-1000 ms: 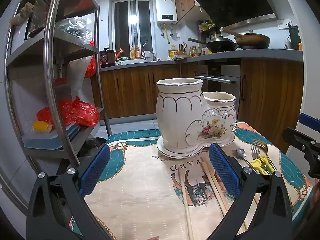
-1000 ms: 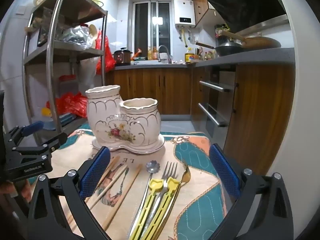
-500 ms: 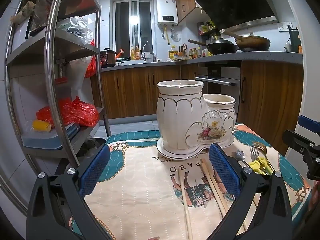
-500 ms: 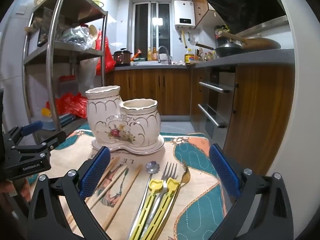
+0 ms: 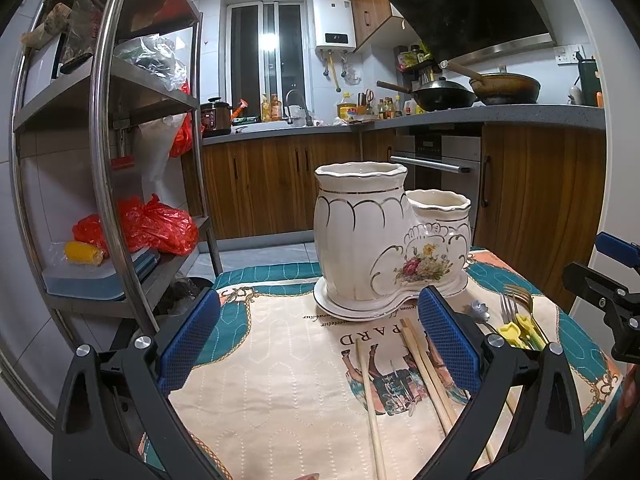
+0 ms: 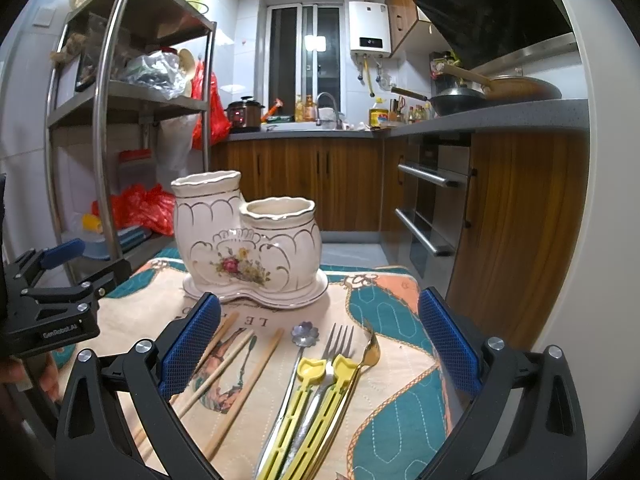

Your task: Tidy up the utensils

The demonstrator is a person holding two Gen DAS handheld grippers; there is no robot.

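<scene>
A cream two-pot ceramic utensil holder [image 5: 384,240] [image 6: 248,240] stands at the far side of a patterned table mat [image 5: 280,360]. Wooden chopsticks [image 5: 424,372] [image 6: 236,360] lie on the mat in front of it. To their right lie a flower-ended spoon [image 6: 302,340], forks with yellow handles [image 6: 328,372] [image 5: 516,320] and a gold spoon [image 6: 370,350]. My left gripper [image 5: 320,340] hovers open over the mat's left half, chopsticks near its right finger. My right gripper [image 6: 316,340] is open above the cutlery. Both hold nothing.
A metal shelf rack [image 5: 104,160] with red bags stands left of the table. Wooden kitchen cabinets [image 6: 320,184], an oven [image 6: 432,208] and a counter with woks [image 5: 480,92] run behind and to the right. The table mat's right edge [image 6: 432,360] lies close to the cutlery.
Both grippers stay open; the views have barely shifted. The left view has crept slightly so the holder sits a touch higher.
</scene>
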